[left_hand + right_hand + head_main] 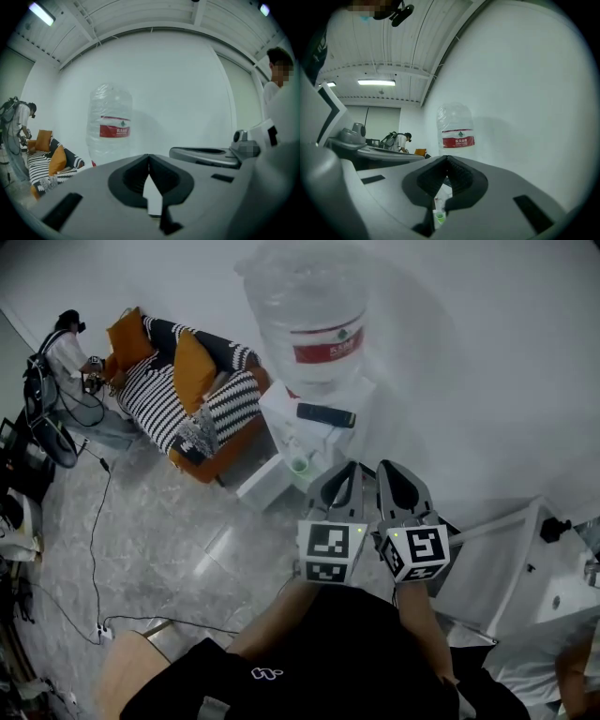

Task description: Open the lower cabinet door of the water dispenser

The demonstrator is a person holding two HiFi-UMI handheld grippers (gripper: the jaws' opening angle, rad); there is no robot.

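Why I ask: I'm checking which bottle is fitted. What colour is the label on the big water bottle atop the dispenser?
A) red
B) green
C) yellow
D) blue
A: the label around the water bottle standing on the dispenser is red with white print, and both gripper views show the same red band.

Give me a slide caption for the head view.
Left gripper and right gripper, both shut, face the water dispenser and its bottle.
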